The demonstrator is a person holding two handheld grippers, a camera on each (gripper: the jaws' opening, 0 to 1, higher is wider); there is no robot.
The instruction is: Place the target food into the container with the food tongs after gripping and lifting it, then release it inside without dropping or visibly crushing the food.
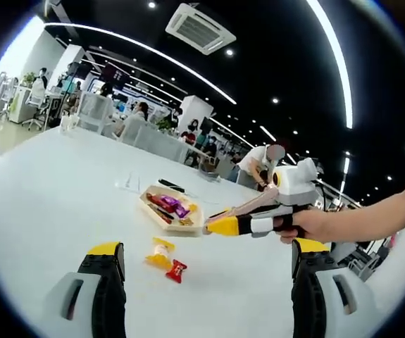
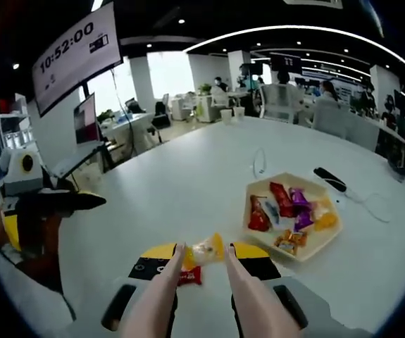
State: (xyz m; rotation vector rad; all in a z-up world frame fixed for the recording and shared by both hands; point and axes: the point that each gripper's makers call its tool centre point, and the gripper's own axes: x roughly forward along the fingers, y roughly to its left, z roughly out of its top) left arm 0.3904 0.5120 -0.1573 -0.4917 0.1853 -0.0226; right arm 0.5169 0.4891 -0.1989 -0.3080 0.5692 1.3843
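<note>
On the white table, well in from every edge, a pale hexagonal tray holds about seven wrapped sweets in red, purple, blue and orange. Two more sweets lie loose on the bare tabletop beside it: a yellow-wrapped candy and a small red candy just next to it, both apart from the tray. In the right gripper view the right gripper carries tan food tongs whose two tips stand on either side of the yellow-wrapped candy, spread about as wide as the sweet, near it without visibly pinching it; the gripper's own jaws hold the tong arms. In the left gripper view the left gripper has its jaws set wide apart with nothing between them, the two loose sweets lying ahead. Open white surface surrounds tray and sweets on all sides; a black remote and a thin white cable lie beyond the tray.
</note>
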